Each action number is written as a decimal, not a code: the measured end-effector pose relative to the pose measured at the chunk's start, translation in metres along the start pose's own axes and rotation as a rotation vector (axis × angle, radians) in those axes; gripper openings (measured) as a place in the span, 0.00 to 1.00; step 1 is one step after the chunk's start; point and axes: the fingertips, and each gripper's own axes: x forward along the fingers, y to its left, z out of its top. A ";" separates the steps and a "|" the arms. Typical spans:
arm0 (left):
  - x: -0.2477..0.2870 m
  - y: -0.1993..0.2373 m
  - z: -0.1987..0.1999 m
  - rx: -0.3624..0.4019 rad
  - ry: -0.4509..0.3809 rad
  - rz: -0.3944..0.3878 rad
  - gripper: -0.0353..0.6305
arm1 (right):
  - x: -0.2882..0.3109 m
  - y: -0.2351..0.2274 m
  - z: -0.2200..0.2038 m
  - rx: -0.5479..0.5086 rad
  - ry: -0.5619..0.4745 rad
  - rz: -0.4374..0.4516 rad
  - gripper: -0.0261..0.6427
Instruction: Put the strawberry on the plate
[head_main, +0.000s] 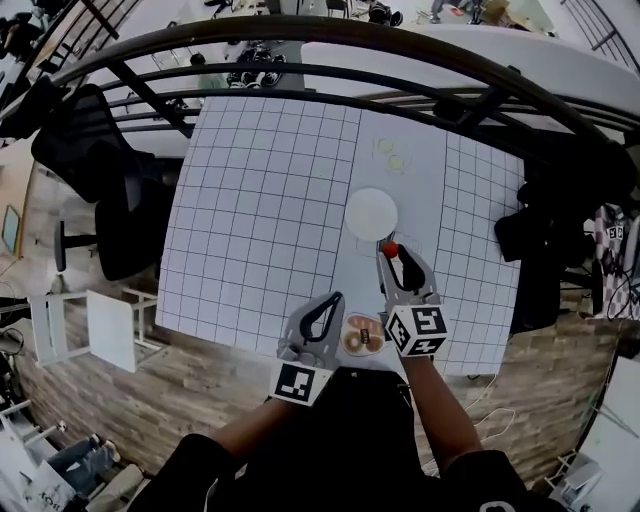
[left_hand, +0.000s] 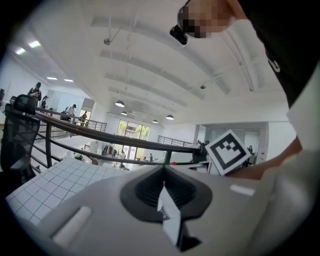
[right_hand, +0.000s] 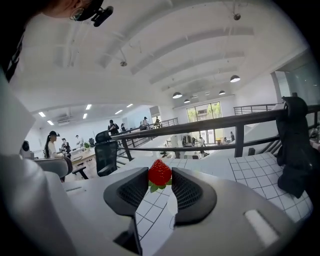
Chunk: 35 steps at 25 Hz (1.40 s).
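Bare forearms (head_main: 440, 410) in black sleeves reach in from the bottom edge over the gridded white table (head_main: 260, 200). Right gripper (head_main: 390, 254) points toward the white plate (head_main: 371, 213) and pinches the red strawberry (right_hand: 160, 172) between its jaw tips, green leaves showing beneath. From the head view the berry sits just beside the plate's near rim. Left gripper (left_hand: 163, 168) hangs by the table's near edge, jaws pressed together on nothing. Each marker cube (head_main: 417, 330) carries only black-and-white squares. Print on a white tag (left_hand: 169, 217) at the left jaws' root is too small to read.
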 end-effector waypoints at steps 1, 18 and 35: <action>0.005 0.002 -0.003 -0.007 0.007 0.009 0.06 | 0.008 -0.007 -0.003 -0.002 0.008 -0.003 0.25; 0.052 0.030 -0.019 -0.081 0.089 0.085 0.06 | 0.139 -0.081 -0.105 -0.165 0.187 -0.059 0.25; 0.032 0.052 -0.038 -0.086 0.123 0.182 0.06 | 0.187 -0.084 -0.168 -0.197 0.355 0.009 0.26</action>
